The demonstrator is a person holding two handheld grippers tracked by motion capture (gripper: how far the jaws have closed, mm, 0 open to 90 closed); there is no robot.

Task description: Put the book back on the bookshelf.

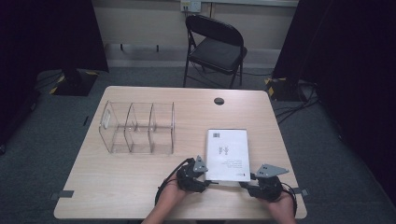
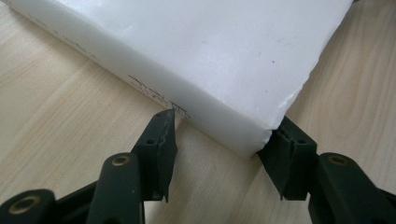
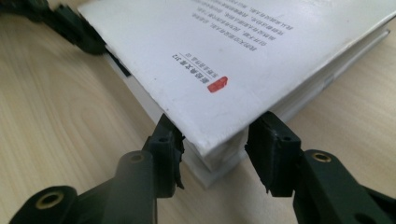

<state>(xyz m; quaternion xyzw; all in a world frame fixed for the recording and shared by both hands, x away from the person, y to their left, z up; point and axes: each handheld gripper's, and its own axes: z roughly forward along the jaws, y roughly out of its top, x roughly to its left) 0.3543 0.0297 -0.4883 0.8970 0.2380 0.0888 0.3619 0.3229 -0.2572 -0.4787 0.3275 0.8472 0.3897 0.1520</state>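
A white book [image 1: 227, 154] lies flat on the wooden table [image 1: 140, 186], right of centre, near the front edge. My left gripper [image 1: 208, 182] is at its near left corner. In the left gripper view, the left gripper [image 2: 226, 121] straddles that corner of the book [image 2: 210, 56], one pad on the spine and one on the near edge. My right gripper [image 1: 245, 184] is at the near right corner. In the right gripper view, the right gripper [image 3: 215, 122] has its pads against both sides of that corner of the book [image 3: 224, 56], whose cover sits slightly lifted off the pages.
A clear plastic organiser [image 1: 137, 128] with three compartments stands left of the book. A dark cable hole [image 1: 219, 101] sits at the table's far middle. A black folding chair [image 1: 215, 44] stands beyond the table. The left gripper's jaws [image 3: 70, 25] show at the book's other near corner.
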